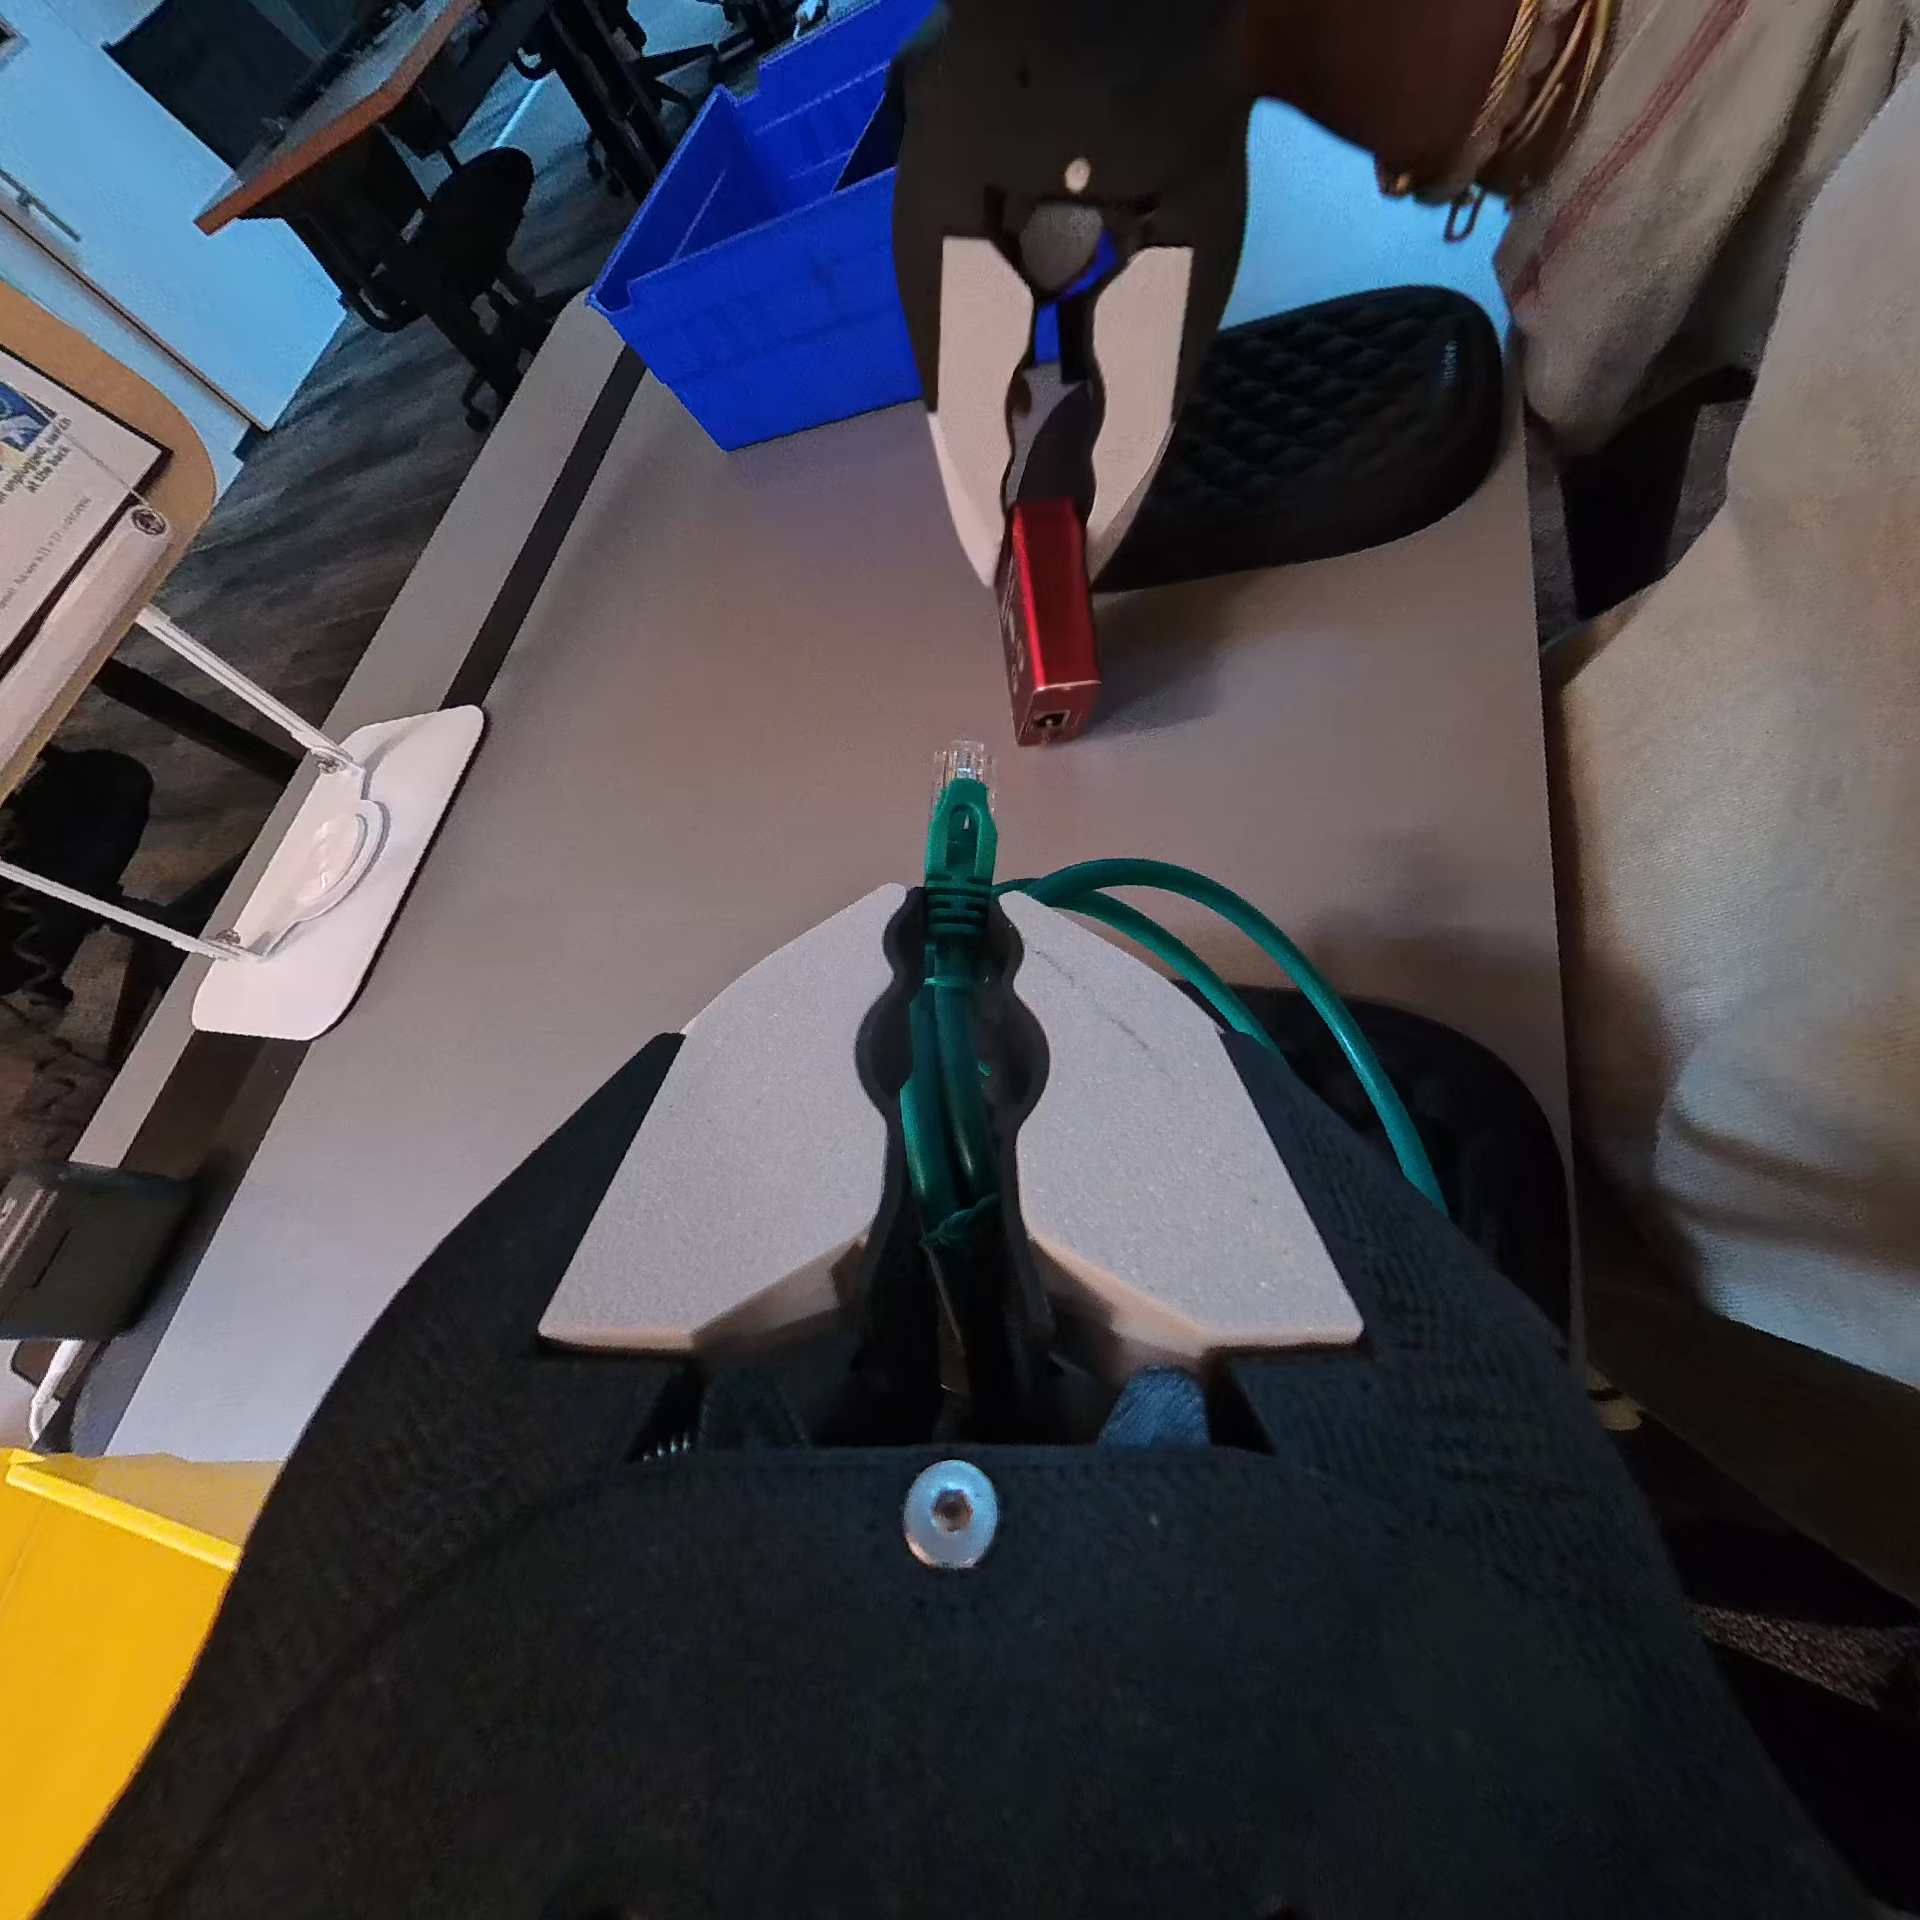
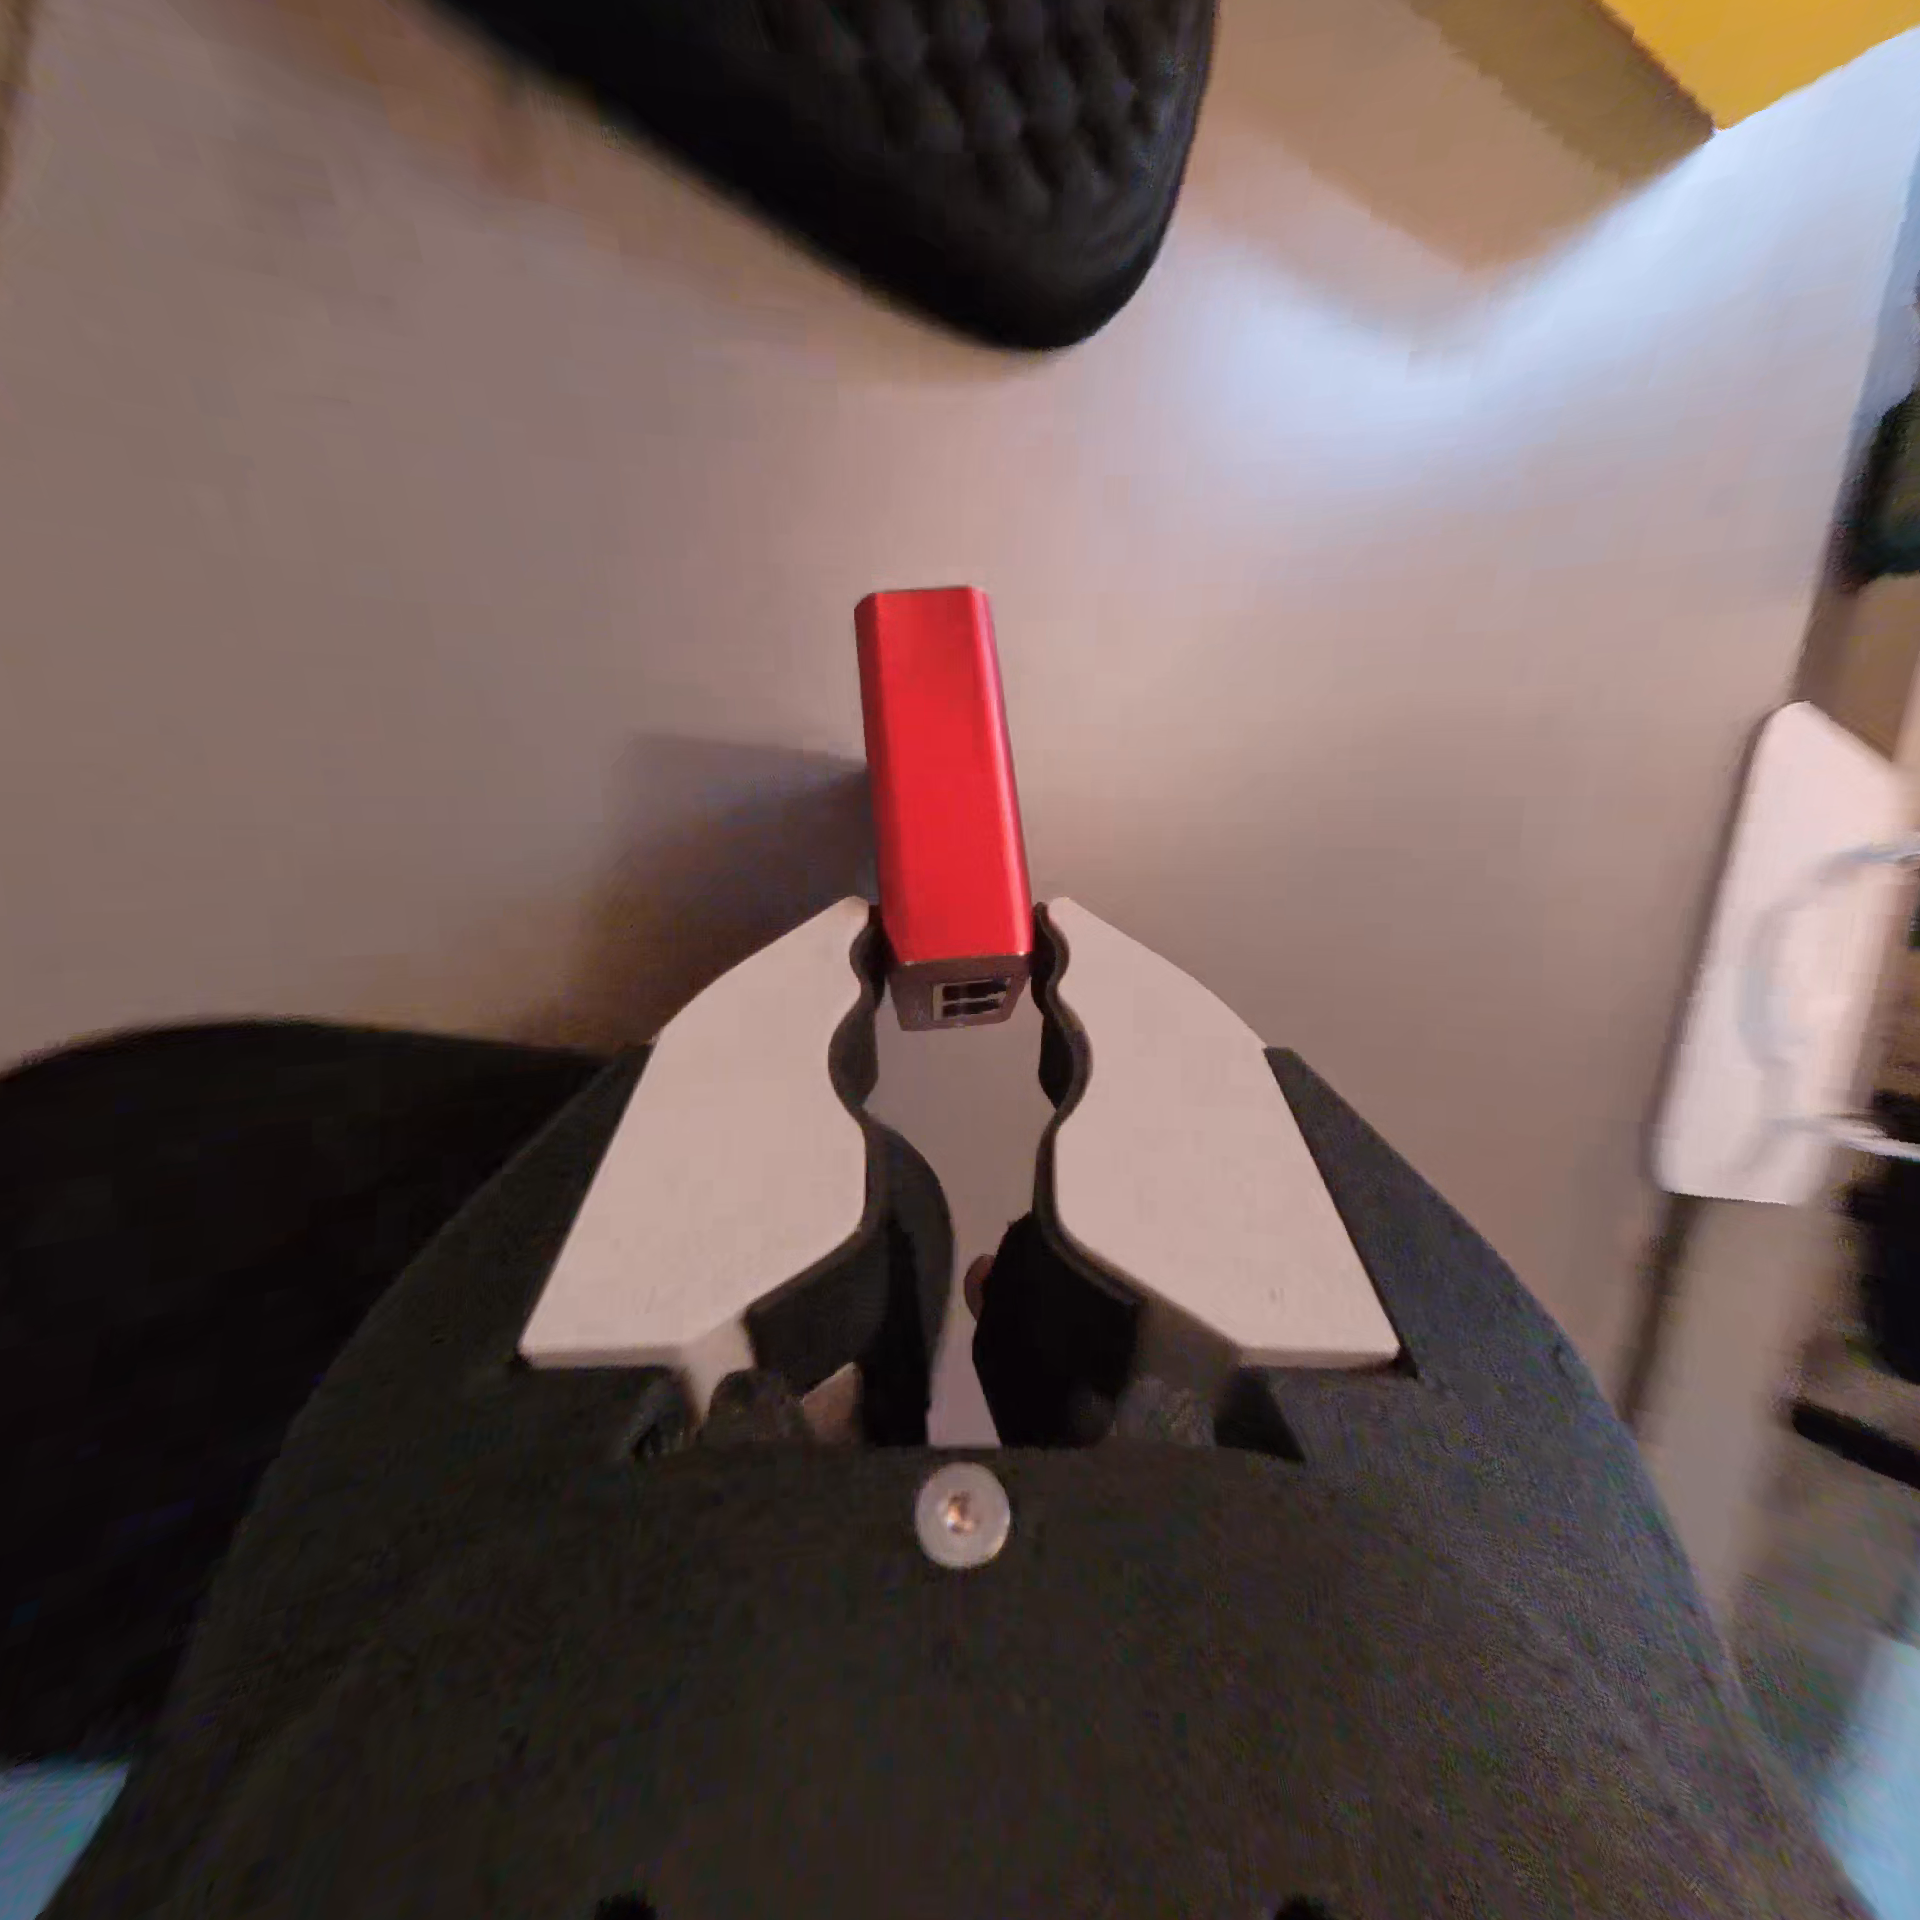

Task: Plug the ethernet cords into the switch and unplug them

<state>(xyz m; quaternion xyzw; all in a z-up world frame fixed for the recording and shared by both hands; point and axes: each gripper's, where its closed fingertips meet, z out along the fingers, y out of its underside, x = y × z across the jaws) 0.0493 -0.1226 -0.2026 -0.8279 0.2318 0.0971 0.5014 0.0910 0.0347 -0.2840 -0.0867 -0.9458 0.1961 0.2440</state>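
My left gripper (image 1: 956,914) is shut on a green ethernet cord (image 1: 958,862). Its clear plug (image 1: 962,764) sticks out past the fingertips and points at the red switch (image 1: 1044,623), a short gap away. The cord loops back to the right (image 1: 1299,987). My right gripper (image 2: 961,925) is shut on the near end of the red switch (image 2: 940,779), which stands tilted with its far end on the grey table (image 2: 416,571). The right gripper also shows in the left wrist view (image 1: 1039,520), coming in from above. A port faces the plug at the switch's lower end (image 1: 1055,720).
A blue bin (image 1: 769,281) stands at the back of the table. Black padded wrist rests lie beside the switch (image 1: 1330,416) and under the cord (image 1: 1455,1122). A white stand base (image 1: 343,873) sits at the left edge. A yellow bin (image 1: 94,1621) is at the near left. A person's clothing (image 1: 1745,623) is at the right.
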